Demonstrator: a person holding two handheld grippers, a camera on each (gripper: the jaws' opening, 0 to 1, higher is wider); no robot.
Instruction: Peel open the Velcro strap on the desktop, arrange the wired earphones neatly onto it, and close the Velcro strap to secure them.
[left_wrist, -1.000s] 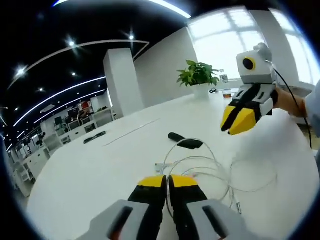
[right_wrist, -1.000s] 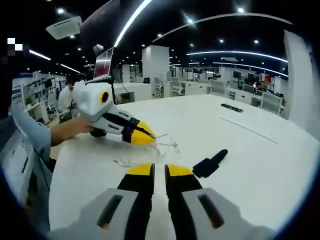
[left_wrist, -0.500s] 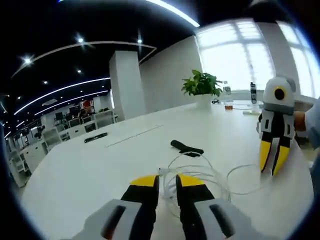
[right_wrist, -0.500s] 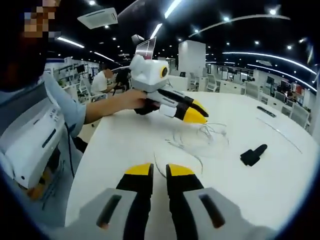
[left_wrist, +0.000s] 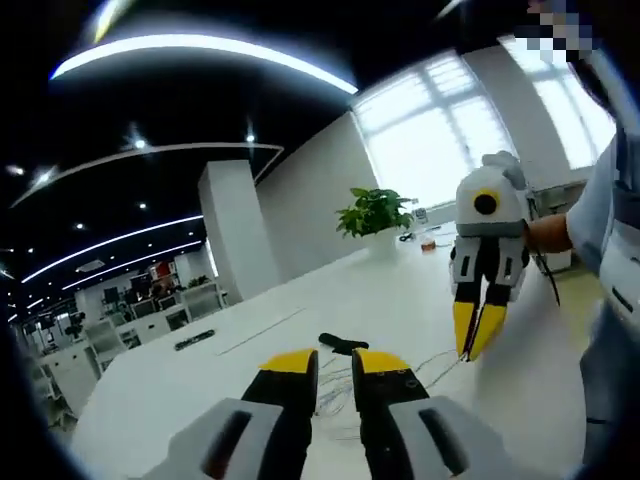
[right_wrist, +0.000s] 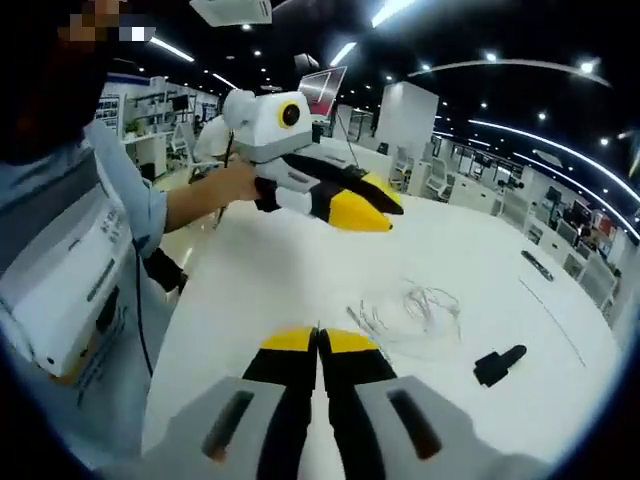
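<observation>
1. Left tool (left_wrist: 334, 362): jaws nearly together with a narrow gap, nothing between them. In the right gripper view it (right_wrist: 368, 212) is lifted clear above the tabletop (right_wrist: 260, 290).
2. Right tool (right_wrist: 319, 340): jaws pressed together, holding nothing. In the left gripper view it (left_wrist: 476, 335) hangs tip-down above the tabletop (left_wrist: 390, 290) with its jaws slightly apart at the tips, so how far open it is reads differently between the views; I take it as closed or almost so.
3. Strap (right_wrist: 498, 364): a dark strip lying flat on the tabletop, apart from the earphones (right_wrist: 415, 310). In the left gripper view it (left_wrist: 343, 345) lies just beyond the left tool's tips. I cannot tell whether it has been peeled open.
4. Earphones: a loose white tangle on the tabletop, between the right tool and the strap, not on the strap.
5. Progress, as I judge it: early. Neither tool touches anything. Opening the strap, coiling the earphones onto it and closing it all seem left to do.
</observation>
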